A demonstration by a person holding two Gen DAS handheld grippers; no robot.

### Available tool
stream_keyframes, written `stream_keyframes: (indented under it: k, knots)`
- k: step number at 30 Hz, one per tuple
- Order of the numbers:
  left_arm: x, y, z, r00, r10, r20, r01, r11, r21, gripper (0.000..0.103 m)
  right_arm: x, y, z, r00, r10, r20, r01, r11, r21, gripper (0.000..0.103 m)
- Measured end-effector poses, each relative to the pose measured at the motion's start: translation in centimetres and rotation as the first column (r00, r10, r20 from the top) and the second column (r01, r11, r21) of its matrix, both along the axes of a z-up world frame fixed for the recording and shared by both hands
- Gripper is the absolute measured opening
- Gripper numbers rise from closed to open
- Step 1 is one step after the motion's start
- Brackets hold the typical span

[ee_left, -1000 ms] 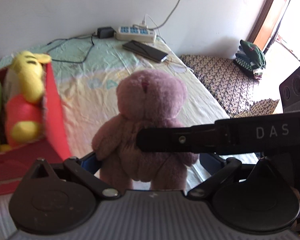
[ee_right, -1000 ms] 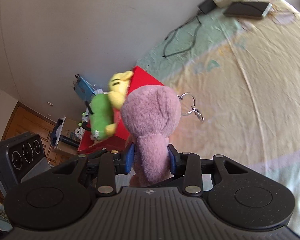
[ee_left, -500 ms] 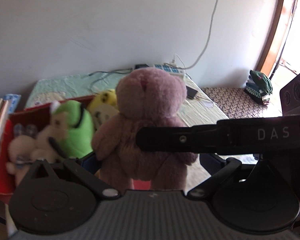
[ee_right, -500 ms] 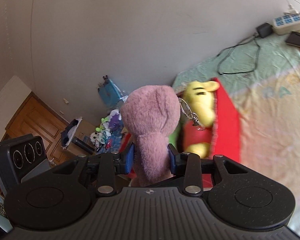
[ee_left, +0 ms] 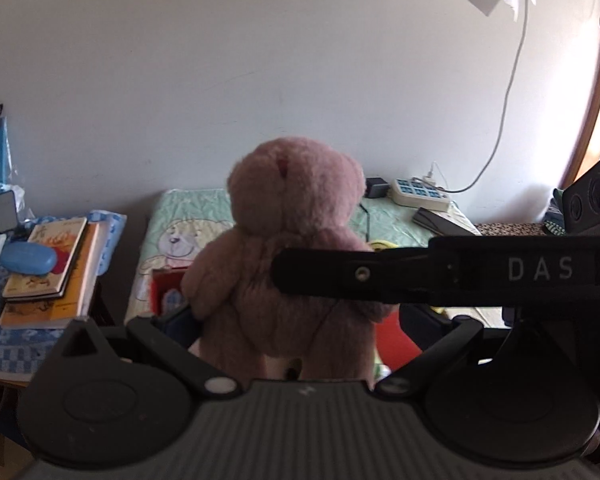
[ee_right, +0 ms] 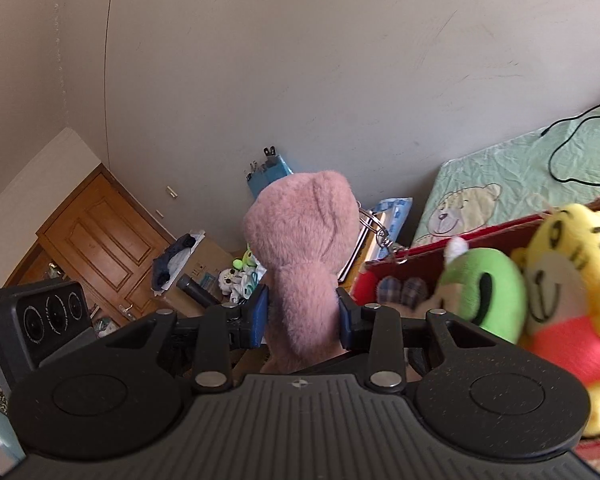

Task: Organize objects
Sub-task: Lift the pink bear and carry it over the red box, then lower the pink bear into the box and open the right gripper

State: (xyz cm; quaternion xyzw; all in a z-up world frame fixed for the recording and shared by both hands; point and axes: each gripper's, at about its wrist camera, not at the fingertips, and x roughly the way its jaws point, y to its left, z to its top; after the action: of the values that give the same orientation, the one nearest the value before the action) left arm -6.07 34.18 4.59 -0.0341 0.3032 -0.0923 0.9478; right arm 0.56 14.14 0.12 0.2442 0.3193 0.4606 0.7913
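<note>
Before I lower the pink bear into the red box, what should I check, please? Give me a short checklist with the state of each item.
1. Right hand-held gripper holds the pink bear: ok, both pads press its body.
2. Left hand-held gripper holds the bear too: cannot tell; red shows between the bear and one finger.
3. Bear is over the red box: cannot tell; the right wrist view shows the box to one side.
4. Free room in the box: cannot tell; the green plush and yellow tiger fill the visible part.
5. Key ring is clear of the box rim: cannot tell; it hangs close.
</note>
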Motion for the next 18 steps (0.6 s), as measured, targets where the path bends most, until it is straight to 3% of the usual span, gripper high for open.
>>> stream_keyframes:
  k: [11,18]
  knots:
    - [4.3,3.2,-5.9,0.988,0.008,-0.152,-0.024,0.995,-0.100,0.099,1.6,3.0,-3.9,0.992,-0.039,-0.119,0.028,0.995,-0.096,0.037]
    - [5.5,3.5,-7.4,0.979,-0.012,-0.204,-0.014,0.993,-0.121,0.099,1.7,3.9,-4.6,0.994,-0.076,-0.076,0.058,0.975,-0.216,0.035]
